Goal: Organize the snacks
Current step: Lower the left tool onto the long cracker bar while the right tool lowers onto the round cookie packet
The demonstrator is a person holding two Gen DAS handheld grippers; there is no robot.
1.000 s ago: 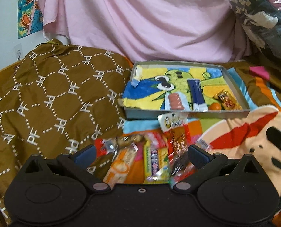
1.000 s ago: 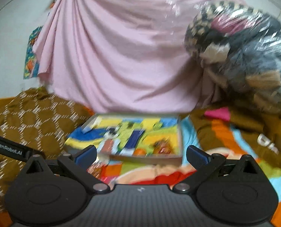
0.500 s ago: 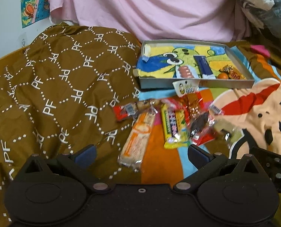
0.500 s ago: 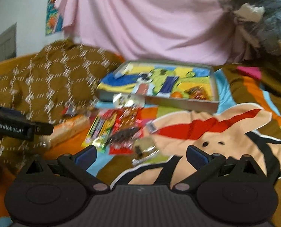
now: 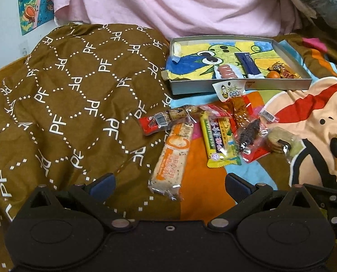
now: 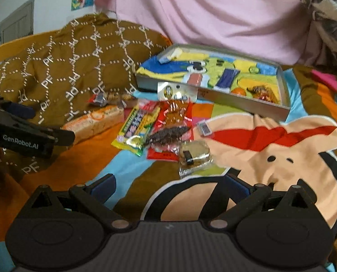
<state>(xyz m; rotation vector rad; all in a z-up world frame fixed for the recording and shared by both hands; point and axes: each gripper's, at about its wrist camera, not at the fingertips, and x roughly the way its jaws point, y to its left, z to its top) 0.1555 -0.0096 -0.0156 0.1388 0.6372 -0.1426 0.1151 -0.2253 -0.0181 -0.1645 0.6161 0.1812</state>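
Note:
A pile of wrapped snacks lies on the cartoon bedspread: an orange-and-white bar [image 5: 172, 158] [image 6: 93, 122], a yellow pack [image 5: 220, 140] [image 6: 136, 124], a red-and-dark pack [image 5: 250, 136] [image 6: 168, 136], a clear-wrapped cookie [image 5: 279, 138] [image 6: 194, 156] and a small red-ended pack [image 5: 159, 122]. A grey tray [image 5: 236, 86] [image 6: 213, 97] behind them holds a blue bar [image 5: 249, 65], a pink snack [image 5: 227, 72] and an orange ball [image 5: 273, 74]. My left gripper [image 5: 169, 184] is open just before the orange bar. My right gripper [image 6: 168, 185] is open just before the cookie.
A brown patterned quilt [image 5: 66, 90] rises on the left. A pink sheet [image 5: 179, 4] hangs behind the tray. A plastic-wrapped bundle [image 6: 327, 4] sits at the far right. The left gripper's body [image 6: 21, 131] shows at the left edge of the right wrist view.
Both grippers have pulled back and tilted down. The snack pile, partly hidden before, now lies in full view in front of the open fingers.

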